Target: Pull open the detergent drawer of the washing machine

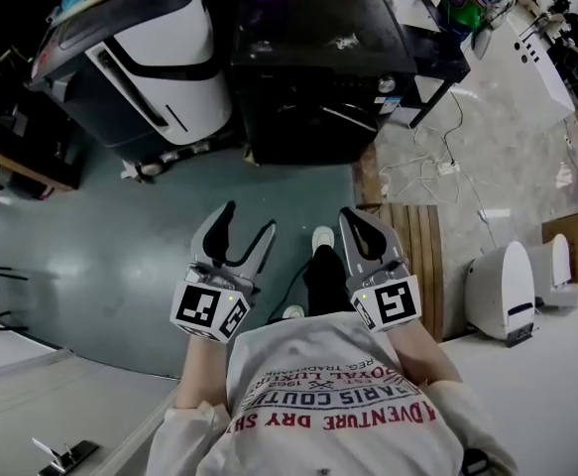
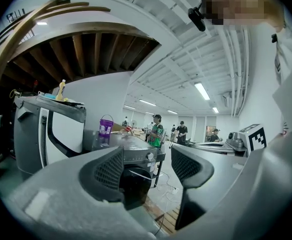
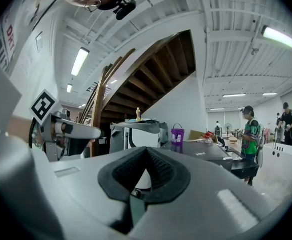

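1. Workshop with a grey-green floor (image 1: 120, 256). There is an open run between the person and the machines.
2. Left gripper (image 1: 248, 218): at chest level, jaws spread wide with nothing between them. It looks ready for a grab.
3. Right gripper (image 1: 360, 228): just beside the left one, jaws pressed tip to tip, empty. It is probably not needed for the pull, so keep it clear.
4. Washer (image 1: 313, 62): black, well ahead across the floor, with a white machine (image 1: 150, 58) just left of it. Nothing touches it yet, so the step in hand is the approach.
5. Drawer: likely on the upper front panel near the knob (image 2: 148, 156), but I can't make it out. The head view shows mostly the washer's top, and the left jaw covers part of the panel. Locate it first.
6. Advice: come in level, put the open jaws over the drawer's front lip, close firmly and pull straight out along its slide. An angled pull would likely bind or slip off.
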Available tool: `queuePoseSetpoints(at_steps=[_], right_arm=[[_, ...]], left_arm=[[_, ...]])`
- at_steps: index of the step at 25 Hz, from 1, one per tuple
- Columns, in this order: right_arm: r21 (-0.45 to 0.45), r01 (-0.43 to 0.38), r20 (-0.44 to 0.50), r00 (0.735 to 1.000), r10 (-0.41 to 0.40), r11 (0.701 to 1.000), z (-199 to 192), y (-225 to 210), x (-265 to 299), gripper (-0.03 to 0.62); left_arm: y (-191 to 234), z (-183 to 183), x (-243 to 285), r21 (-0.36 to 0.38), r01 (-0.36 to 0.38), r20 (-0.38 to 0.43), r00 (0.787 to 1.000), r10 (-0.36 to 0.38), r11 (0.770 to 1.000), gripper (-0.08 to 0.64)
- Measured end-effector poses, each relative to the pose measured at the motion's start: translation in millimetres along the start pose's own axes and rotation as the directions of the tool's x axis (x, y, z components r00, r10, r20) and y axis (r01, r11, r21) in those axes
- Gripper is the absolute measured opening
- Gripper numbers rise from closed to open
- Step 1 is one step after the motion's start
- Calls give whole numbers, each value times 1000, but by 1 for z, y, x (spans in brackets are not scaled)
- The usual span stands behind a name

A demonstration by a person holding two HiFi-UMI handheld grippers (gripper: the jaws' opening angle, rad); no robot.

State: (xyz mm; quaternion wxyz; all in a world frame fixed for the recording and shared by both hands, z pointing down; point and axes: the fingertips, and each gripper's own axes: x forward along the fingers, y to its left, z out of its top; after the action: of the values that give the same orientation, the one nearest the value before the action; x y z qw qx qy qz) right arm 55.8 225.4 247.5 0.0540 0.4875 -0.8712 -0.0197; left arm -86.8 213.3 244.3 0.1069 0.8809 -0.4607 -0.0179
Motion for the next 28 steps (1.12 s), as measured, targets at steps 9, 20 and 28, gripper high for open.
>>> queuePoseSetpoints(at_steps=[9, 20, 28], right_arm=[[23, -88, 9, 996, 88, 996, -7, -90, 110, 0], [43, -170, -29, 985, 171, 985, -28, -204, 223, 1], [56, -210, -64, 975, 213, 976, -67, -231, 279, 0]], left_arm=[[54, 9, 109, 3, -103, -33, 994, 103, 995, 295], [106, 13, 265, -72, -151, -51, 988, 147, 986, 249], [145, -43, 315, -170, -187, -147, 976, 163, 968, 264]])
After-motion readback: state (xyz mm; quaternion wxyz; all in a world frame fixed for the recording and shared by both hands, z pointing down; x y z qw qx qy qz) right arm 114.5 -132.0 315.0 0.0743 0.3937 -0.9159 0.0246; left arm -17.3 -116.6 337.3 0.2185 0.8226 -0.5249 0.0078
